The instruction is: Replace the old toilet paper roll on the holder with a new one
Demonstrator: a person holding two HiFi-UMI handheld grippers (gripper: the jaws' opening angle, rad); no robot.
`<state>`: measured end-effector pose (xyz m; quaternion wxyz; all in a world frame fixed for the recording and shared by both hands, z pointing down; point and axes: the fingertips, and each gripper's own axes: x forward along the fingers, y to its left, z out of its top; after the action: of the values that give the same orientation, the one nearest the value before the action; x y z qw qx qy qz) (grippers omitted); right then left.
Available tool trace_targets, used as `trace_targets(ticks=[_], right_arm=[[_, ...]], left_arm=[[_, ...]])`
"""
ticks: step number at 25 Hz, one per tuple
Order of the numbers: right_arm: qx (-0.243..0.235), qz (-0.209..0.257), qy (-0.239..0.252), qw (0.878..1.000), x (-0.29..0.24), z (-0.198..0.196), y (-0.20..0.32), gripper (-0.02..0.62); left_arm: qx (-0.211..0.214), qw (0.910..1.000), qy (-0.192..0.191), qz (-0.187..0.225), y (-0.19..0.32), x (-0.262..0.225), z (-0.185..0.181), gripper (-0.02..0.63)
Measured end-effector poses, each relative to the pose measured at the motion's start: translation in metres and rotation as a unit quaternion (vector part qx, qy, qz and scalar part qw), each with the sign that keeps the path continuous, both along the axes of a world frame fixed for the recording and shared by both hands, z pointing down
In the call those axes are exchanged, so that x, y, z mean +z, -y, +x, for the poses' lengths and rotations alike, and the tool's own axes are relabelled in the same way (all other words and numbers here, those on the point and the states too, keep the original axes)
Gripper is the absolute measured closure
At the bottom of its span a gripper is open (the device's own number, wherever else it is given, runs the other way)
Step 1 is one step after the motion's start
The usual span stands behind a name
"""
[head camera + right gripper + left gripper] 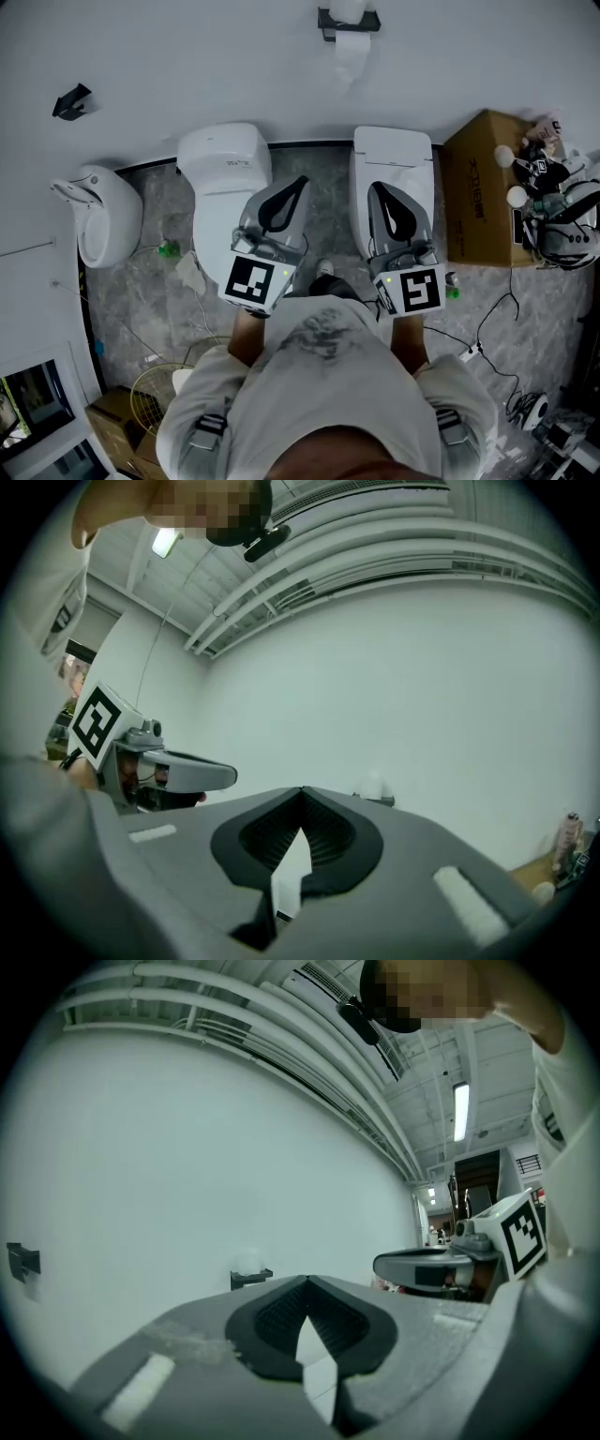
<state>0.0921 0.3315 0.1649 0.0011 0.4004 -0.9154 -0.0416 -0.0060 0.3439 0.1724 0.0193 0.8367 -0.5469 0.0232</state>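
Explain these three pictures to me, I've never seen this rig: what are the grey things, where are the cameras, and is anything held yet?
There is no robot here: a person holds a grey two-jaw gripper in each hand. The head view looks down from a camera on the person's head, with the left gripper at left and the right gripper at right. The other two pictures come from cameras riding on each gripper, looking along its jaws. In both, the jaws are together with nothing between them, so nothing is held. On the white wall is the black toilet paper holder with a white toilet paper roll on it, a strip hanging down. Below stand two white toilets on the grey marbled floor, with a brown cardboard box at right.
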Motion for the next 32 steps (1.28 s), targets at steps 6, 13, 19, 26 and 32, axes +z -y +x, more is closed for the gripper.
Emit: trace_targets(ticks=[6, 13, 19, 26, 32], right_arm=[[-0.008, 0.001, 0.002, 1.0, -0.001, 0.01, 0.032, 0.597], [-0.011, -0.005, 0.002, 1.0, 0.005, 0.005, 0.067, 0.597], [-0.003, -0.011, -0.004, 1.0, 0.014, -0.006, 0.1, 0.597], [0.013, -0.015, -0.01, 1.0, 0.018, -0.025, 0.148, 0.597], [0.034, -0.023, -0.015, 0.999, 0.019, -0.036, 0.189, 0.597]], left_arm=[[-0.006, 1.0, 0.005, 0.0, 0.03, 0.0, 0.011, 0.607], [-0.012, 0.9999, 0.006, -0.005, 0.063, 0.004, 0.005, 0.607], [-0.005, 0.9999, 0.003, -0.009, 0.096, 0.013, -0.006, 0.607], [0.013, 0.9998, 0.001, -0.013, 0.147, 0.017, -0.024, 0.607], [0.036, 0.9992, -0.002, -0.019, 0.191, 0.018, -0.034, 0.607]])
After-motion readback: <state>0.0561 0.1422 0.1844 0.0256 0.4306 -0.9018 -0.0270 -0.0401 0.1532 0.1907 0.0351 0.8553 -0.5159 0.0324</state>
